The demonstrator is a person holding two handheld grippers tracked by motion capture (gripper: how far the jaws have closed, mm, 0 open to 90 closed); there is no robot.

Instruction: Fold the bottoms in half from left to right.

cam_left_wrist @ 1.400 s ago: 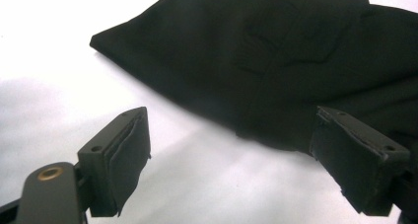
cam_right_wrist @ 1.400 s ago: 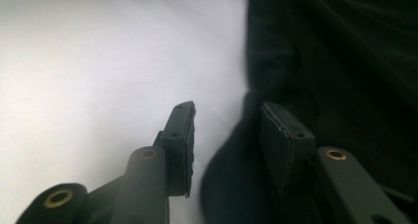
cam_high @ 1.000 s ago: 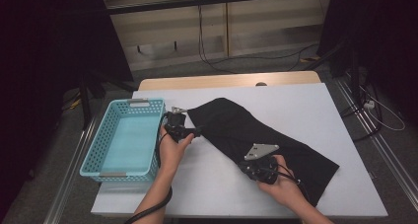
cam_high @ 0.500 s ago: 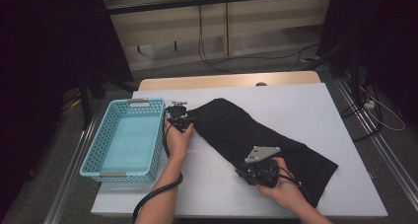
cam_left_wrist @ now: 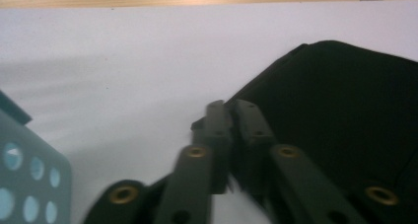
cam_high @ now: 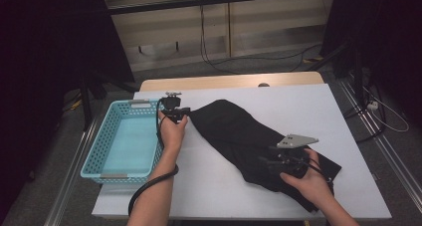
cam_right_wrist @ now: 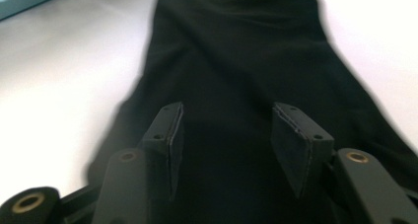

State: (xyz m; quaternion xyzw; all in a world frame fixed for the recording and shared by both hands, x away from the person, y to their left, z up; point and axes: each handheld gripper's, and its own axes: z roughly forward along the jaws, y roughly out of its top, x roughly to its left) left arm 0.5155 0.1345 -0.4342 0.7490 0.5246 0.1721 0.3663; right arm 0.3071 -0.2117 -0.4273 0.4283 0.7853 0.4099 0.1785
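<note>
A black cloth (cam_high: 234, 131) lies in a long diagonal fold across the white table (cam_high: 298, 106). My left gripper (cam_high: 175, 114) is at its far left corner. Its jaws have just closed, and in the left gripper view they (cam_left_wrist: 231, 113) stand nearly together, pinching the edge of the cloth (cam_left_wrist: 345, 110). My right gripper (cam_high: 268, 161) hovers over the cloth's near right part. Its jaws have just been opening, and in the right gripper view they (cam_right_wrist: 226, 130) stand apart. The cloth (cam_right_wrist: 236, 46) lies flat under them, and the pads do not press on it.
A light blue plastic basket (cam_high: 94, 156) with nothing in it stands at the table's left side, close beside my left hand; its corner (cam_left_wrist: 29, 160) sits at the lower left of the left gripper view. A wooden strip (cam_high: 224, 81) runs along the table's far edge.
My left gripper has moved toward the far side and closed at the cloth's corner. My right gripper has opened and drawn back to the right over the cloth.
</note>
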